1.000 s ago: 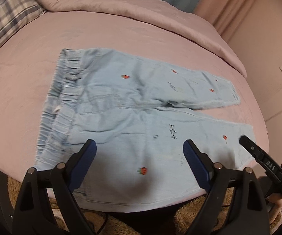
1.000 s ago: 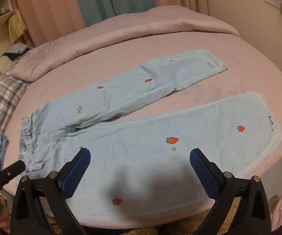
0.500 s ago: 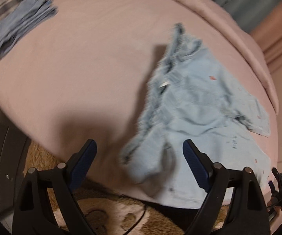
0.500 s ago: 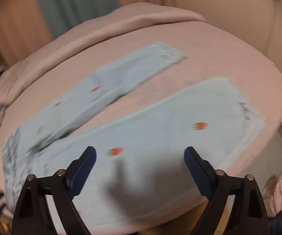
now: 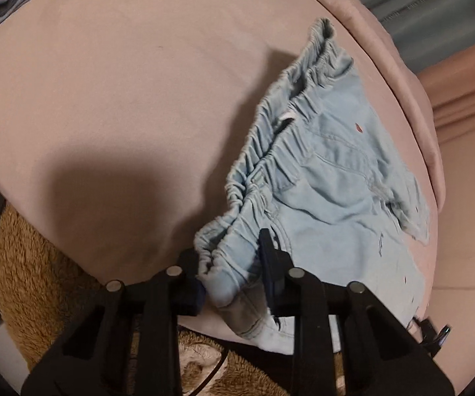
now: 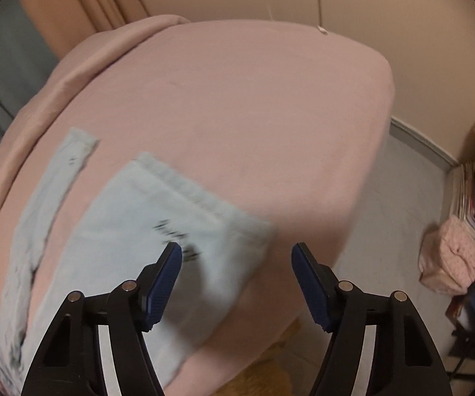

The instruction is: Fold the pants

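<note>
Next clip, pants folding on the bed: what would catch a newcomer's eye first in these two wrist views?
First, the light blue pants spread on the pink bed, their gathered waistband bunched between the closing jaws of the left hand-held gripper at the bed's near edge. In the right wrist view, the right hand-held gripper hangs over the blurred hem of the nearer leg, jaws also closing, pads not yet on the cloth.

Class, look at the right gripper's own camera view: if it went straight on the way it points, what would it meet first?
Probably the hem end of the near trouser leg lying on the bed. The right gripper is closing with nothing between its fingers yet; blur leaves depth unclear, so it might land just off the leg's corner.
</note>
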A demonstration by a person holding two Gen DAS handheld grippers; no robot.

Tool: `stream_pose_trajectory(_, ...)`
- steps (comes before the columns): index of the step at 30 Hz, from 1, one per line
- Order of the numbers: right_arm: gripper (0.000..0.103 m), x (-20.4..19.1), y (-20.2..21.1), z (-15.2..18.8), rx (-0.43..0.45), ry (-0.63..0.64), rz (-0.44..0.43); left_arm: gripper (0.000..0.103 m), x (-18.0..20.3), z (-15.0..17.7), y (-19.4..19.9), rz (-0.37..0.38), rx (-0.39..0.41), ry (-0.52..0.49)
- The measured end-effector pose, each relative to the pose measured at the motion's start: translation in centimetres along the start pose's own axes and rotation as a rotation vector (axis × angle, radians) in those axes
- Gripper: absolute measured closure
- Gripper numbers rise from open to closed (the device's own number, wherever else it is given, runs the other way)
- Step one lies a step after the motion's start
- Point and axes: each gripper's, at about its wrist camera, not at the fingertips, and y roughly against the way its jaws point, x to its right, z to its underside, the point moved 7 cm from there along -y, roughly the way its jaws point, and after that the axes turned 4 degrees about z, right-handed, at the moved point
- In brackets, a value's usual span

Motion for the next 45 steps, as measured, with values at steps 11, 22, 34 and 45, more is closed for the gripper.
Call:
stream_pose_trajectory(11, 0.091, -3.1, 1.1, 0.4, 0.004, 0.037, -0.108, 0.083, 0.4, -3.4, 2.9, -0.026, 0.118, -0.031)
stream_pose_trajectory(22, 0.093, -8.7, 10.9, -3.5, 0.231, 0.118, -0.276, 0.082, -1.4, -2.3, 1.9, -0.072, 0.065, -0.031)
stream_pose_trajectory(34, 0.093, -1.9, 2.2, 0.8, 0.053, 0.017, -0.13, 0.08, -1.7, -1.6, 1.1, -0.128, 0.029, -0.058)
stream_pose_trajectory(45, 0.093, -1.8, 1.4, 1.6, 0.064, 0.049, -0.061, 0.077, -1.7, -1.7, 0.4, -0.153, 0.024, -0.063)
